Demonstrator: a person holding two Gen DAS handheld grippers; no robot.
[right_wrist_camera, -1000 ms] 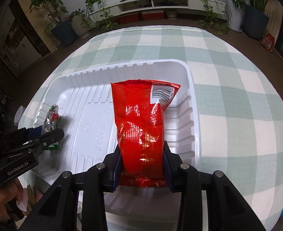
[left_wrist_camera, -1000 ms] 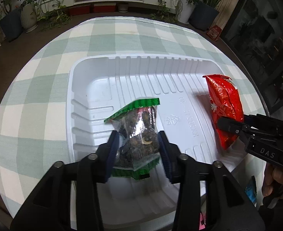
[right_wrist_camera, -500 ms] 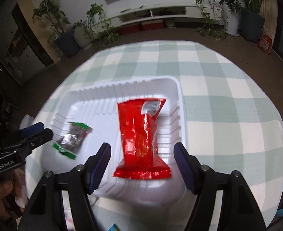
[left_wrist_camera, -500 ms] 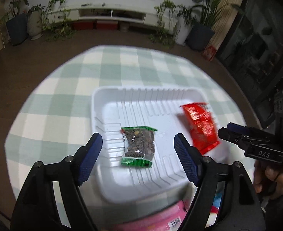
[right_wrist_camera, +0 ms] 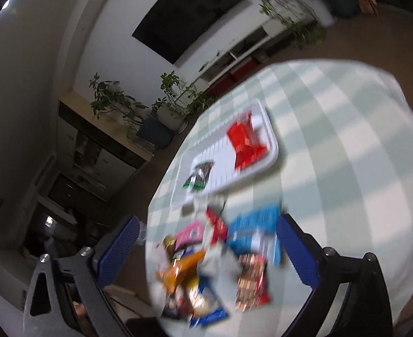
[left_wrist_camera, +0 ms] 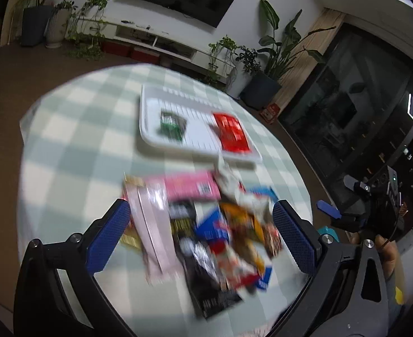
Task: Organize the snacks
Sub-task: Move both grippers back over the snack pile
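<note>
A white tray [left_wrist_camera: 147, 118] [right_wrist_camera: 274, 146] lies far across the checked table. In it are a green-edged packet of dark snacks [left_wrist_camera: 171, 125] [right_wrist_camera: 199, 174] on the left and a red packet [left_wrist_camera: 231, 136] [right_wrist_camera: 244, 146] on the right. A blurred pile of loose snack packets [left_wrist_camera: 206, 233] [right_wrist_camera: 212, 266] lies near the table's front edge. My left gripper [left_wrist_camera: 199, 210] hovers over the pile, its jaws opening wide with nothing gripped. My right gripper [right_wrist_camera: 206, 224] [left_wrist_camera: 344, 196] does the same beside it, its jaws opening too.
The round table wears a green-and-white checked cloth [left_wrist_camera: 74, 146]. Its edge curves close on the left and front. A pink box [left_wrist_camera: 189, 188] tops the pile, and a blue packet [right_wrist_camera: 257, 224] lies on its right. A hand [left_wrist_camera: 386, 252] holds the right gripper. Potted plants line the far wall.
Both grippers let go of their packets in the tray, opened wide and pulled back toward the table's near edge. The loose pile is now under them, and the tray is far off.
</note>
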